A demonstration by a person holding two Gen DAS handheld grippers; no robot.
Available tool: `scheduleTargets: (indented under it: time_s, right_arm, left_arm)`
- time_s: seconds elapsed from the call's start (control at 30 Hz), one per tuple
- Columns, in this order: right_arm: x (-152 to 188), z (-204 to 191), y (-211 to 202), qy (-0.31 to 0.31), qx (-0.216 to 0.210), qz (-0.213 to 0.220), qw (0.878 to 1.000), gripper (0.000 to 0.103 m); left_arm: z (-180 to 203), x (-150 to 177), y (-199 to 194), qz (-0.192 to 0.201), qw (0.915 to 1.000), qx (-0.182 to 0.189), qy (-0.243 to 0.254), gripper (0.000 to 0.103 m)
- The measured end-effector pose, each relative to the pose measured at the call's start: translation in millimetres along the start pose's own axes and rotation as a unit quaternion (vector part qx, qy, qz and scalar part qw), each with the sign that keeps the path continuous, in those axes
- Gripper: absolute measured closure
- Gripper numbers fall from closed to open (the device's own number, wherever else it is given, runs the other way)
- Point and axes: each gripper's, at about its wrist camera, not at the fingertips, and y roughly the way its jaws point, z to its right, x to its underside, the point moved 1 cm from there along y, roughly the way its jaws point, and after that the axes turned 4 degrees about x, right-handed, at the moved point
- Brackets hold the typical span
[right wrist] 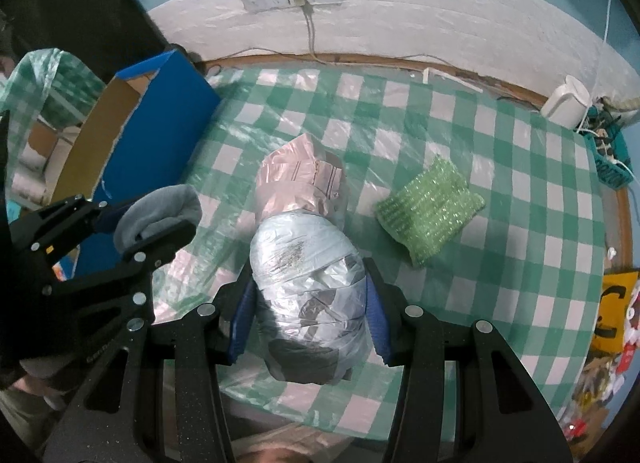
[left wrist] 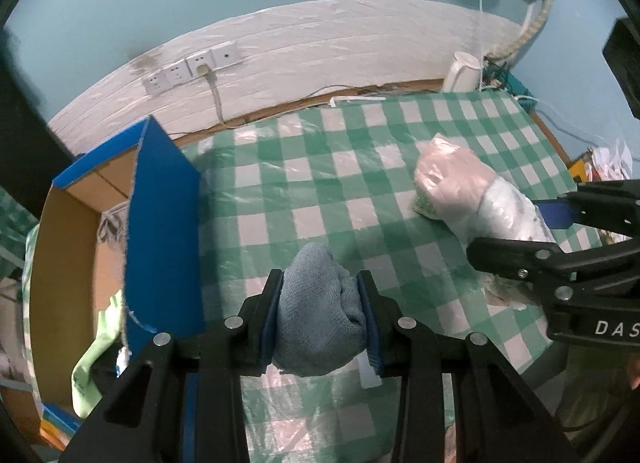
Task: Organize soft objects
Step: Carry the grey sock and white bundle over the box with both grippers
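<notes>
The left tongs [left wrist: 322,313] pinch one rolled grey-blue cloth [left wrist: 316,315] near the worktop's [left wrist: 360,167] front edge, beside the open blue box [left wrist: 160,223] at its left edge, likely its destination. The right tongs [right wrist: 310,319] pinch one silvery plastic-wrapped bundle [right wrist: 308,287]. One pink-wrapped bundle [right wrist: 300,183] and one green sponge cloth [right wrist: 428,207] lie mid-worktop.

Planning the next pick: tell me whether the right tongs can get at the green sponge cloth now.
Probably not yet. The right tongs are shut on a plastic-wrapped bundle, so they are full. The green sponge cloth lies bare on the checked tablecloth, nothing over it.
</notes>
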Motion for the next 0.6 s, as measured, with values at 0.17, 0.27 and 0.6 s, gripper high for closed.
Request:
scheduleTargets:
  time_s: [0.17,0.27,0.6]
  right_arm:
    - [-6,-9,-7,-0.007,-0.004,0.011,1.000,0.054]
    - [-11,-17,-9,-0.013,-0.005,0.015,1.000,0.054]
    - [-25,-44,-13,-0.034,-0.017,0.024,0.999,0.054]
  left_arm:
    - [-16,-2,-8,0.009,0.9998,-0.007,-0.017,0.067]
    - [-28,-4,-14,0.015,0.9993,-0.011,-0.031,0.067]
    - [-64,-4,-28,0.028,0.9967,-0.024,-0.072,0.067]
